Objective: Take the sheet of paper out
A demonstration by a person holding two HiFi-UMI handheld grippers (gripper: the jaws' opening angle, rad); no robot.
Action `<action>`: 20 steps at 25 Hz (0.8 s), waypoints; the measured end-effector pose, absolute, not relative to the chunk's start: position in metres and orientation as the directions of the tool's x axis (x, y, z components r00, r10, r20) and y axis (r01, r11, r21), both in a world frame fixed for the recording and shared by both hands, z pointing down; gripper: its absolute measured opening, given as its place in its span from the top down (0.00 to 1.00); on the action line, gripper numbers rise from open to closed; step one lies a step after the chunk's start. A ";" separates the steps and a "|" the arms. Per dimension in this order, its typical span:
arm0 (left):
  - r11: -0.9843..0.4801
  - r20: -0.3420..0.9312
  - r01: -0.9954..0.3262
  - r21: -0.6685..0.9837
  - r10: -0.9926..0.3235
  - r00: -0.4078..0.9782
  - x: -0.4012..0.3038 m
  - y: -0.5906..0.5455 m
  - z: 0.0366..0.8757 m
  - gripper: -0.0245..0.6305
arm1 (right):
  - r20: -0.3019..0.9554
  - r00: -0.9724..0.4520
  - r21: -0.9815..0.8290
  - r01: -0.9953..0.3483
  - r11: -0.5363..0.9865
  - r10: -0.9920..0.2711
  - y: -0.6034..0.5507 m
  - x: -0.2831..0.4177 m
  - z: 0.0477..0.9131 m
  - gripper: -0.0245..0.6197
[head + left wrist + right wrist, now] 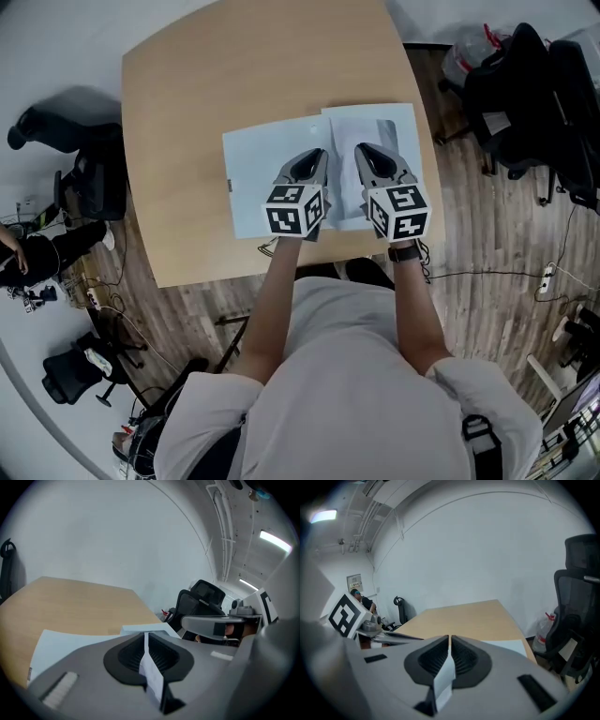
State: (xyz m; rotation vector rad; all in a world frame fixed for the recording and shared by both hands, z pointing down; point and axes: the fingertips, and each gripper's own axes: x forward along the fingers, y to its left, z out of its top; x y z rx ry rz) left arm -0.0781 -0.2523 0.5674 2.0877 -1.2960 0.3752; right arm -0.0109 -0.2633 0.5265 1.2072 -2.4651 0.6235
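Note:
A pale blue folder or sheet point(255, 173) lies on the wooden table point(234, 75) near its front edge. A white sheet of paper point(375, 124) overlaps its right part and sticks out past it. My left gripper point(320, 156) hovers over the middle of the pale blue sheet point(61, 641), jaws pressed together with nothing between them point(146, 635). My right gripper point(366, 152) hangs beside it over the white sheet point(512, 645), jaws likewise shut and empty point(450, 639). Both point away from me and slightly down. Whether either touches the paper I cannot tell.
Black office chairs point(525, 84) and a plastic bag point(469, 52) stand right of the table. Another black chair point(89, 183) is at the left, with a person's arm at the far left edge. A power strip point(547, 278) lies on the wood floor.

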 end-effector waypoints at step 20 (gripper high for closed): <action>-0.277 0.681 -0.784 0.556 -0.390 0.620 -0.042 -0.216 0.679 0.78 | 0.577 -0.554 -0.276 -0.824 0.495 -0.600 -0.268 -0.005 0.586 0.94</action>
